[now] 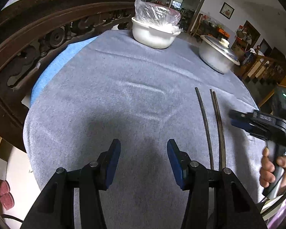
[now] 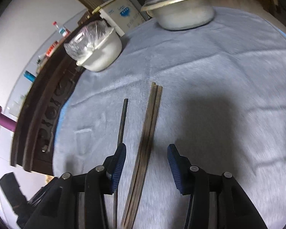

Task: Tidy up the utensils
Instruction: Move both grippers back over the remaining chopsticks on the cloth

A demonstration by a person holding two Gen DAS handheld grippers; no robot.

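A pair of dark brown chopsticks (image 2: 146,143) lies together on the grey cloth, and a single black chopstick (image 2: 123,122) lies to their left. My right gripper (image 2: 146,158) is open and hovers over the pair, which runs between its fingers without touching them. In the left wrist view the pair (image 1: 218,122) and the single chopstick (image 1: 205,122) lie at the right. My left gripper (image 1: 144,158) is open and empty over bare cloth, left of the chopsticks. The right gripper (image 1: 244,120) shows at the right edge, held by a hand.
A white bowl (image 1: 152,36) holding a clear plastic bag stands at the far side of the cloth-covered table (image 1: 104,87). A lidded metal pot (image 1: 217,57) stands at the far right. A carved dark wooden chair back (image 1: 38,43) borders the table on the left.
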